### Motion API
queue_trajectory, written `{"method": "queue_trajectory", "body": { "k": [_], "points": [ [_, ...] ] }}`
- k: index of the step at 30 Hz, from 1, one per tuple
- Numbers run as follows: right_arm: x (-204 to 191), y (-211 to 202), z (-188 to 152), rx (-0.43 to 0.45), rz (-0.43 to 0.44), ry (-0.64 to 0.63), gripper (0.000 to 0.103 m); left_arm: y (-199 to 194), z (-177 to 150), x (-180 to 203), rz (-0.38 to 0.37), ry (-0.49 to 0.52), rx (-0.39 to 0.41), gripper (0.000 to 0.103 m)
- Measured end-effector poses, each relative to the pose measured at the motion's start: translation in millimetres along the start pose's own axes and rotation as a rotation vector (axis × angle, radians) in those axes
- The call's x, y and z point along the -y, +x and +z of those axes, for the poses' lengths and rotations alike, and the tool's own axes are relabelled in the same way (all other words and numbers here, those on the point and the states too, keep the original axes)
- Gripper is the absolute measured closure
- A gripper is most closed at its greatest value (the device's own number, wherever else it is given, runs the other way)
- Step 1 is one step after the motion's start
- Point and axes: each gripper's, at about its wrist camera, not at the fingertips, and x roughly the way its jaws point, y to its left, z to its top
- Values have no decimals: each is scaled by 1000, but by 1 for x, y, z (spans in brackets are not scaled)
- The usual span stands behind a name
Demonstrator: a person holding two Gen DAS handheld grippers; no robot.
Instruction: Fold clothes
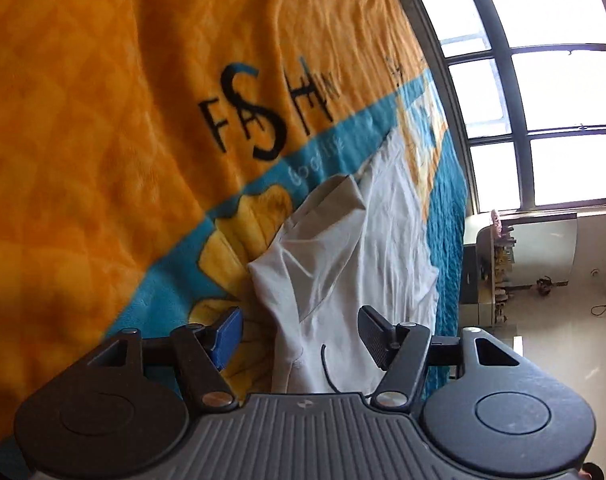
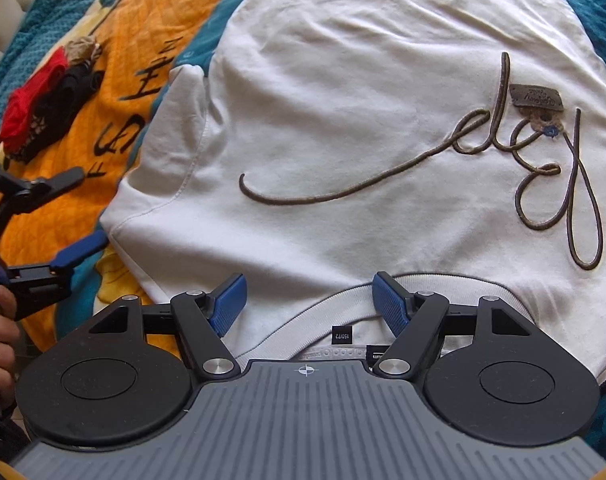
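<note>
Right tool (image 2: pixel 309 306) hiding shirt (image 2: pixel 343 120) collar label

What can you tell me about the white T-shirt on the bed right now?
The white T-shirt lies spread front-up on the orange and teal blanket, lightly wrinkled, looking like soft cotton. A brown cord script runs across the chest with a small brown patch above it. The ribbed collar with its size tag faces the right gripper, whose open jaws hover over the neckline. One short sleeve points toward the left gripper, open beside it, gripping nothing.
</note>
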Motion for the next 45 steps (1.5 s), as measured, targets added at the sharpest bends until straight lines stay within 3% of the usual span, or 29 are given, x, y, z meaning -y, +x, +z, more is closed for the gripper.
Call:
{"method": "queue_trajectory", "body": {
  "k": [4, 7, 8, 9, 11, 13, 15, 16, 17, 18, 19, 22, 24, 28, 31, 33, 35, 41, 43, 45],
  "points": [
    [4, 2, -2, -6, 1, 6, 28, 32, 7, -8, -158, -136, -30, 42],
    [6, 7, -3, -11, 0, 15, 28, 47, 12, -16, -265, -230, 36, 43],
    [6, 8, -4, -10, 0, 16, 28, 45, 12, -15, -268, -205, 77, 52],
    [6, 8, -4, -8, 0, 15, 28, 38, 11, -9, -247, -128, 146, 68],
    [7, 8, -4, -8, 3, 15, 28, 7, -2, 10, -150, 72, 336, 76],
    [8, 7, -4, -10, 8, 13, 28, -25, -17, 28, -68, 280, 508, 76],
    [10, 6, -4, -13, 15, 15, 28, -45, -26, 41, 47, 402, 560, 74],
    [11, 6, -4, -14, 20, 17, 28, -54, -25, 38, 78, 395, 573, 73],
    [12, 6, -4, -14, 24, 19, 28, -62, -24, 34, 105, 379, 585, 65],
    [12, 6, -4, -13, 28, 22, 28, -66, -19, 27, 127, 330, 556, 54],
    [13, 6, -4, -13, 31, 27, 28, -69, -13, 20, 149, 277, 521, 50],
    [15, 6, -2, -14, 39, 45, 27, -54, 5, 2, 162, 160, 358, 47],
    [15, 6, -2, -13, 42, 51, 27, -30, 18, 2, 174, 152, 281, 45],
    [19, 2, -2, 0, 67, 85, 27, 3, 38, -3, 186, 116, 236, 46],
    [27, -2, -2, 6, 85, 114, 28, 19, 51, -5, 163, 74, 243, 54],
    [31, -4, -2, 12, 86, 132, 28, 25, 59, -4, 168, 64, 257, 85],
    [35, -6, -3, 17, 91, 150, 28, 23, 59, 0, 185, 90, 279, 103],
    [43, -13, -7, 37, 85, 172, 28, -40, 20, 28, 207, 278, 498, 103],
    [46, -15, -9, 38, 84, 172, 28, -49, 11, 24, 281, 277, 517, 103],
    [47, -14, -9, 36, 83, 177, 28, -40, 11, 15, 346, 271, 475, 103]
  ]
}}
